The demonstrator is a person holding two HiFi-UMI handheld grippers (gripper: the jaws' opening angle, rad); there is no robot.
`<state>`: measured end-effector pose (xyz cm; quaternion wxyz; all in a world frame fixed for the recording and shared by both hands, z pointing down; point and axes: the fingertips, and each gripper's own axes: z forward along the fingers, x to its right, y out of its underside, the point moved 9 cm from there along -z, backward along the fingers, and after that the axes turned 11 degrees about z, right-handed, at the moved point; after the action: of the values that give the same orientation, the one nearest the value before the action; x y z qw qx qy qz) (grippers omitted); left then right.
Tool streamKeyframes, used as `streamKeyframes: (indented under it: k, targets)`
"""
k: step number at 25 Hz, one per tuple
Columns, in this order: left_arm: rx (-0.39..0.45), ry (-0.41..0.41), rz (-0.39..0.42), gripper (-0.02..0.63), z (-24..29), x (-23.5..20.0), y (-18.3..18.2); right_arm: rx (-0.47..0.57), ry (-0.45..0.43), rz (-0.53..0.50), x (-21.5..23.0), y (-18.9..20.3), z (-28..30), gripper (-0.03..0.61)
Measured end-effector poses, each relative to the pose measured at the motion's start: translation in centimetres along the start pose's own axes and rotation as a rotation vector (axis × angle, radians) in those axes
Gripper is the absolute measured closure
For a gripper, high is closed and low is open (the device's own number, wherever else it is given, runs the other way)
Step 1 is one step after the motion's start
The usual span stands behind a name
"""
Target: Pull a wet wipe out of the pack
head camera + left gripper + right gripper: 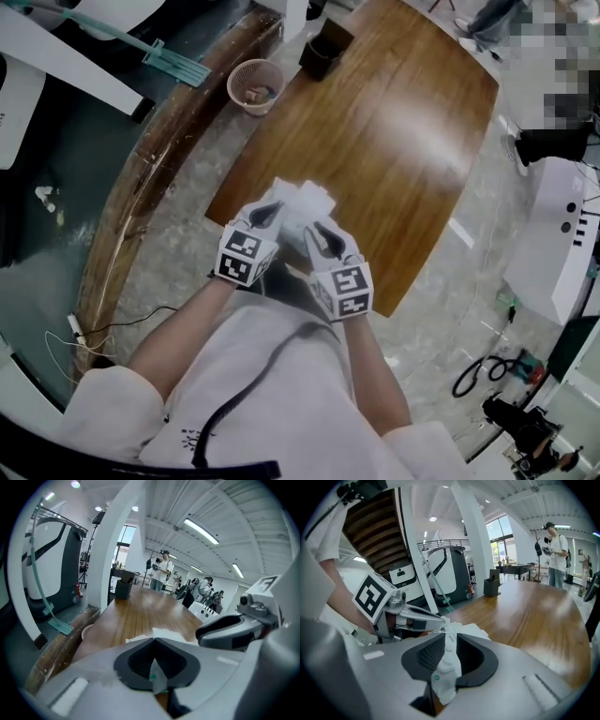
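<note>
Left gripper [154, 641]: your jaws are pressed together on a thin white flap [157, 676] with a green mark.
Right gripper [449, 637]: you are pinching a crumpled white fold of the pack [446, 674] — a green dot shows on it.
Pack position: between both grippers, above the near edge of the wooden table [394, 141].
Wipe: cannot be told apart from the wrapper.

The brown wooden tabletop [403, 131] is smooth, glossy; white wet-wipe pack [302, 204] is crinkled plastic film; jaws matt grey plastic.
</note>
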<state>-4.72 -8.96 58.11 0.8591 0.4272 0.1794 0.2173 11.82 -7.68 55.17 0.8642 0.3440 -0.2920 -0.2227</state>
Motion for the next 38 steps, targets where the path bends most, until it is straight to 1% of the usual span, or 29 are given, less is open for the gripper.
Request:
streamKeyframes:
  k: [4,7,10,12,16,22,24,26,27,38]
  targets:
    - [0.001,-0.019,-0.040,0.607,0.2,0.2,0.6,-0.054,-0.019,-0.011,0.1,0.3,1.2,0.472]
    - [0.004,-0.023,-0.044,0.607,0.1,0.2,0.7,-0.089,-0.015,-0.015,0.2,0.6,1.9,0.470]
    - [0.002,-0.023,-0.047,0.607,0.1,0.1,0.9,-0.140,-0.009,-0.042,0.4,1.0,2.4,0.471]
    - [0.002,-0.024,-0.047,0.607,0.1,0.1,0.8,-0.155,-0.011,-0.056,0.3,0.8,2.6,0.471]
    - [-0.001,-0.023,-0.046,0.607,0.2,0.2,0.7,-0.187,0.002,-0.088,0.1,0.7,3.0,0.487]
    - [-0.002,-0.016,-0.040,0.607,0.0,0.1,0.6,-0.242,0.018,-0.090,0.1,0.3,3.8,0.506]
    - [-0.001,-0.011,-0.040,0.607,0.0,-0.1,0.5,-0.254,0.019,-0.099,0.0,0.3,3.9,0.528]
    - [-0.001,-0.003,-0.037,0.607,0.0,-0.1,0.5,-0.251,0.027,-0.103,-0.1,0.2,3.8,0.558]
    - [-0.001,0.001,-0.036,0.607,0.0,-0.2,0.5,-0.244,0.031,-0.101,-0.2,0.2,3.6,0.561]
    - [-0.015,0.054,-0.022,0.607,-0.1,-0.6,0.3,-0.165,0.064,-0.039,-0.7,-0.2,2.7,0.563]
